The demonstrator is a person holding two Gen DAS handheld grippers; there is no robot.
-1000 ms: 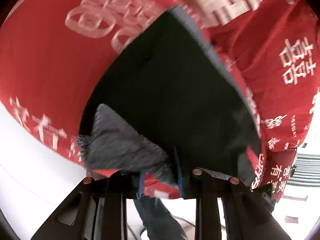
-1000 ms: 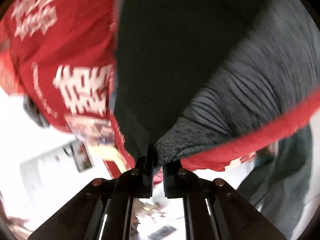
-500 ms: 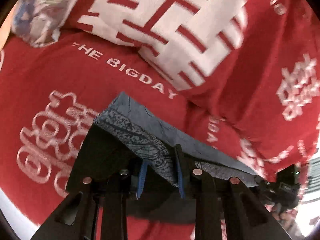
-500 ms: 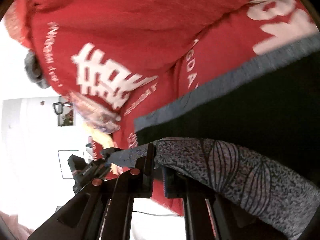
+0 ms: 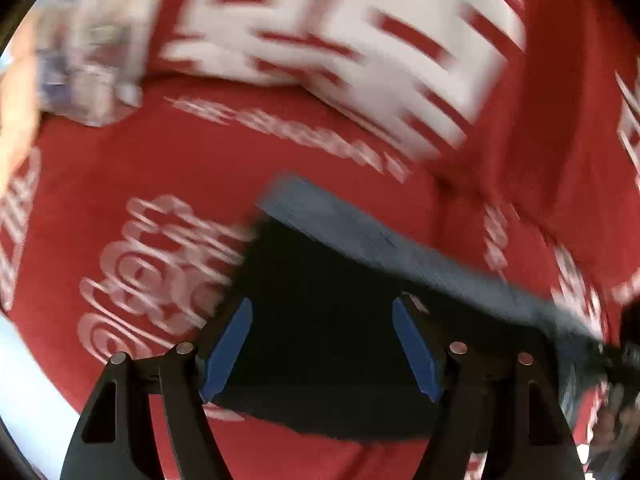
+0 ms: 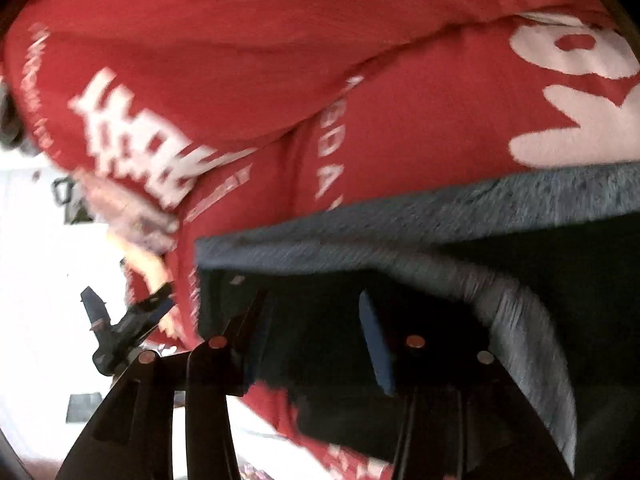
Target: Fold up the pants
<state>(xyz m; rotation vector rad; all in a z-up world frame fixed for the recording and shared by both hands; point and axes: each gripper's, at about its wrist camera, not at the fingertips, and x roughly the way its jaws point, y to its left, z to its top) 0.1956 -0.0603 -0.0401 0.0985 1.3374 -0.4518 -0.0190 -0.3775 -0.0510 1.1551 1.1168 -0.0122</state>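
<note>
Left claw (image 5: 322, 344) and right claw (image 6: 316, 336) both wide open, holding nothing. Pants (image 5: 320, 288) loose on red bedspread (image 5: 200, 168); risk: folded grey edge springs back, claw snags fabric.

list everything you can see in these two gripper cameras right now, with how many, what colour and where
pants: one, dark with a grey band along the far edge, lying flat on the bedspread in front of both grippers; also in the right view
bedspread: one, red with white characters and lettering, under the pants, filling most of both views
pillow: one, red with a big white character, beyond the pants in the left view
patterned cloth: one, pale and blurred, top left of the left view
left gripper: one, black with blue pads, open above the pants, holding nothing
right gripper: one, black with blue pads, open above the pants, holding nothing
</note>
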